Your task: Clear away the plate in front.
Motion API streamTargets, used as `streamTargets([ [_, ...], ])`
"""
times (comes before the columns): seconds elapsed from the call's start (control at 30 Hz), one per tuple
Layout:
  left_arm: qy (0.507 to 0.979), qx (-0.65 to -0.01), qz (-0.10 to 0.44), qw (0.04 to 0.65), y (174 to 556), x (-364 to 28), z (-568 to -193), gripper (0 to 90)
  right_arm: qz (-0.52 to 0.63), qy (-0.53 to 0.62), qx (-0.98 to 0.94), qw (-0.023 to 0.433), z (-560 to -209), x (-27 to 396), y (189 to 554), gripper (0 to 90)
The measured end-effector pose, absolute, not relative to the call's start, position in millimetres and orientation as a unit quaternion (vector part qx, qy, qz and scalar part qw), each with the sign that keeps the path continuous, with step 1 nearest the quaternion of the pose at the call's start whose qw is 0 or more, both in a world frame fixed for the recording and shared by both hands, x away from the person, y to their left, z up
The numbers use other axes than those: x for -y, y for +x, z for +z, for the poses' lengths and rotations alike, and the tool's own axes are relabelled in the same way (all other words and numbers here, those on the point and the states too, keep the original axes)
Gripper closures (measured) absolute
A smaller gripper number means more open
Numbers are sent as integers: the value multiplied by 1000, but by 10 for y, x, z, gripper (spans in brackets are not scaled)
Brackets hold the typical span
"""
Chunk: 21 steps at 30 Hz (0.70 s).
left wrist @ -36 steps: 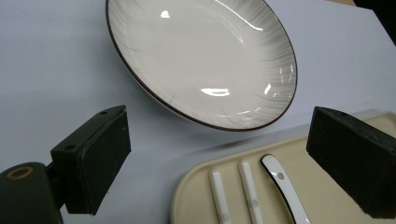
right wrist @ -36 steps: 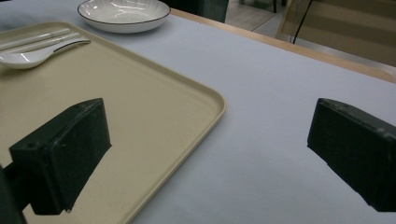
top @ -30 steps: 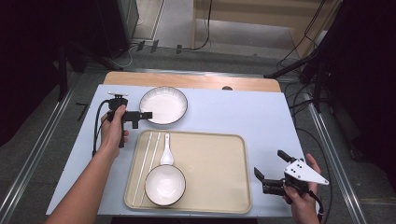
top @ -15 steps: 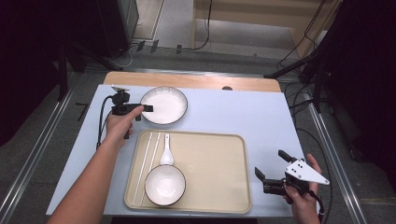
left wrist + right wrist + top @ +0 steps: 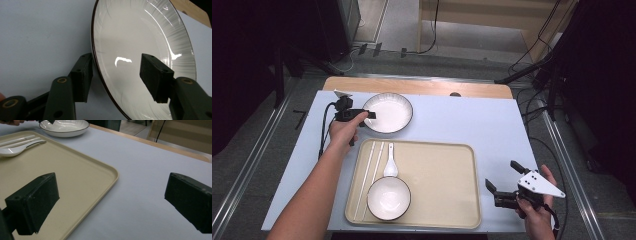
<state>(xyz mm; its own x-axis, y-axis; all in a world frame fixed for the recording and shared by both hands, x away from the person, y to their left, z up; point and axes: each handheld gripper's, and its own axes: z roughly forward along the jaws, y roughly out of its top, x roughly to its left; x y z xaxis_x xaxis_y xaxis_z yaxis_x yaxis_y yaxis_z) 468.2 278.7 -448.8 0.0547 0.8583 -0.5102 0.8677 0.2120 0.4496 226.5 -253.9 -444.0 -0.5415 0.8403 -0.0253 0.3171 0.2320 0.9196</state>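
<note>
**Left gripper closing around the plate's rim**

At the far left of the worktop (image 5: 472,125), the left gripper (image 5: 368,115) reached over the near-left edge of the white plate (image 5: 388,113). Seen from the left gripper view, its jaws straddled the plate's dark-edged rim (image 5: 100,75), one pad outside on the blue surface and the other over the ribbed inner face. The jaws had just been closing, with the rim between them, yet a gap showed on both sides and neither pad pressed on the plate. The plate lay flat on the worktop, just beyond the far-left corner of the beige tray (image 5: 447,175).

Near the right front corner of the worktop, the right gripper (image 5: 507,181) hung with its jaws wide apart and nothing between them, just off the tray's right edge.

On the tray lay a white bowl (image 5: 388,198), a white spoon (image 5: 391,162) and a pair of pale chopsticks (image 5: 368,175).
</note>
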Motion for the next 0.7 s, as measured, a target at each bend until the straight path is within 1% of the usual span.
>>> streamTargets([
  [0.13, 614, -698, -11, 368, 4700, -2805, -4501, 518, 479, 394, -736, 273, -4443, 2541, 2268, 0],
  [0.27, 608, -702, -15, 371, 4717, -2825, -4515, 556, 479, 394, -735, 272, -4443, 2544, 2269, 0],
  [0.4, 613, -702, -14, 363, 4736, -2825, -4491, 555, 480, 393, -735, 273, -4447, 2546, 2275, 0],
  [0.5, 614, -703, -16, 359, 4742, -2824, -4499, 579, 480, 393, -735, 273, -4449, 2545, 2277, 0],
  [0.6, 606, -711, -24, 355, 4750, -2849, -4506, 630, 480, 394, -734, 272, -4450, 2546, 2278, 0],
  [0.7, 594, -721, -36, 355, 4759, -2865, -4518, 663, 479, 395, -735, 273, -4452, 2546, 2279, 0],
])
